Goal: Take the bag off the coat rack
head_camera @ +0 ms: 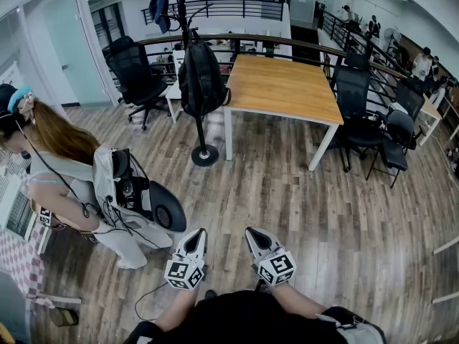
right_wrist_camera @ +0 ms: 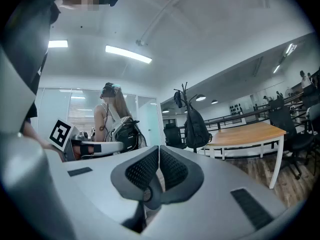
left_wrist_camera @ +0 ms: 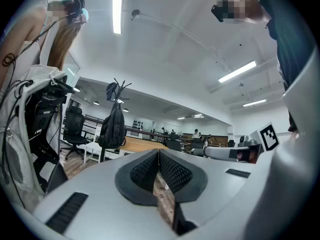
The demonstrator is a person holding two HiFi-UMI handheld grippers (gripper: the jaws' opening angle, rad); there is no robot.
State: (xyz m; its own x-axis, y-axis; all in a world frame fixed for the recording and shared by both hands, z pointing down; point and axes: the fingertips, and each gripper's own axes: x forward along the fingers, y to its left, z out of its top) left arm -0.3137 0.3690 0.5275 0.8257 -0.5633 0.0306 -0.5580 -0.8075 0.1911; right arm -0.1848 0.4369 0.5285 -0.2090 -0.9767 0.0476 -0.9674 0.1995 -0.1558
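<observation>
the black bag (head_camera: 201, 77) hangs from an upper hook of the coat rack (head_camera: 204, 155), with the wooden bench (head_camera: 287, 84) just beside the rack. well apart from the rack, the left hand-held gripper (head_camera: 196, 233) and right hand-held gripper (head_camera: 252, 231) are both closed tight and hold nothing. pulling the bag outward instead of lifting its loop clear of the hook would likely tip the slim rack, and the dark item (head_camera: 159, 7) hung at the rack's top could drop.

open-plan office: desk (head_camera: 287, 84), swivel chairs (head_camera: 136, 74), wood floor.
</observation>
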